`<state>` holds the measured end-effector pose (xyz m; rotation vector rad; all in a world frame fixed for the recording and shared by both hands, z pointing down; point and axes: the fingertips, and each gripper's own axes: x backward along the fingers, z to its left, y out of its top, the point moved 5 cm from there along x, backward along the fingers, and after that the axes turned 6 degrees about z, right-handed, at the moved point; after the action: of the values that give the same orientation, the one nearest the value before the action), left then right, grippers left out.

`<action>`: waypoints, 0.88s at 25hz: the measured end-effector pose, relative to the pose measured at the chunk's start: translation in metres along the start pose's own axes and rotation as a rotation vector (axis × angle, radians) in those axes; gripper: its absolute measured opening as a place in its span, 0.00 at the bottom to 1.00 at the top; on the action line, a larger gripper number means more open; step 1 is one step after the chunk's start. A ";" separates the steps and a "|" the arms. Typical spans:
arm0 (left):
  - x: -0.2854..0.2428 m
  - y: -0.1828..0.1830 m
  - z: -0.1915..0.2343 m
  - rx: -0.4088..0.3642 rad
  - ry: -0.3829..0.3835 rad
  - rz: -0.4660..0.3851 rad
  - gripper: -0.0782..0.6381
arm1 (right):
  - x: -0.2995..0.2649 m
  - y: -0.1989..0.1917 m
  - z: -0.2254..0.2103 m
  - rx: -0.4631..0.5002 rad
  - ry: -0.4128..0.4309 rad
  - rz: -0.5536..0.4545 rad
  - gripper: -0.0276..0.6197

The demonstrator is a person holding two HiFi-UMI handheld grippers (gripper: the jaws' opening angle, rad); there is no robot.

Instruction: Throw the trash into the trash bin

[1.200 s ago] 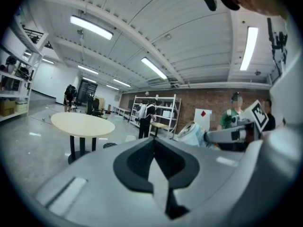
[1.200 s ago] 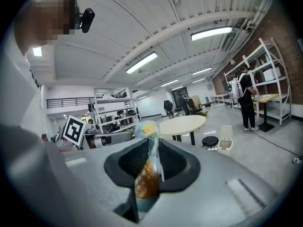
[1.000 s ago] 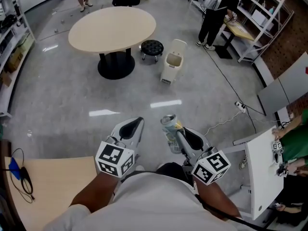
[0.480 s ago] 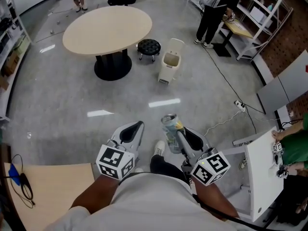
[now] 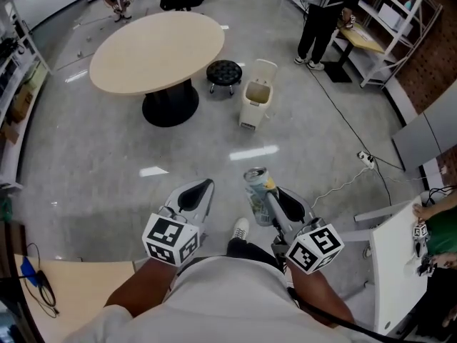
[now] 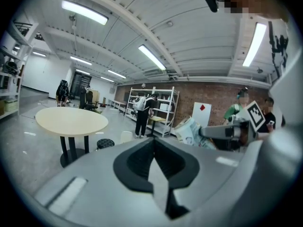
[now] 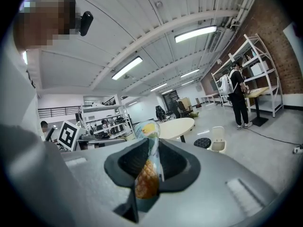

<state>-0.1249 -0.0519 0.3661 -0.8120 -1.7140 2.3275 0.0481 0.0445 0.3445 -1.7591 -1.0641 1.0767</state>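
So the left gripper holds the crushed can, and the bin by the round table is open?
No: it is the right gripper that holds the crushed can; the right gripper view shows it. The bin by the round table is open.

I count two grippers low in the frame, the left gripper (image 5: 203, 186) and the right gripper (image 5: 273, 197), one crushed can (image 5: 256, 189), and toward the top one trash bin (image 5: 257, 95), one round tabletop (image 5: 157, 41) and one black stool (image 5: 224, 71).

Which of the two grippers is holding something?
The right gripper: its jaws pinch the crumpled printed trash package. The left gripper is shut on nothing.
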 end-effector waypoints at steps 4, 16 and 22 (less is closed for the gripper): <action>-0.033 0.015 0.002 -0.019 -0.007 0.012 0.12 | -0.011 0.015 -0.035 -0.009 -0.008 -0.012 0.15; -0.141 0.048 -0.003 0.003 -0.064 0.059 0.12 | -0.028 0.055 -0.119 -0.030 -0.024 -0.072 0.15; -0.187 0.069 -0.011 -0.080 -0.070 0.048 0.12 | -0.028 0.059 -0.162 -0.062 -0.051 -0.080 0.15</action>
<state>0.0526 -0.1434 0.3636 -0.8023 -1.8468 2.3586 0.2044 -0.0329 0.3491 -1.7306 -1.2000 1.0541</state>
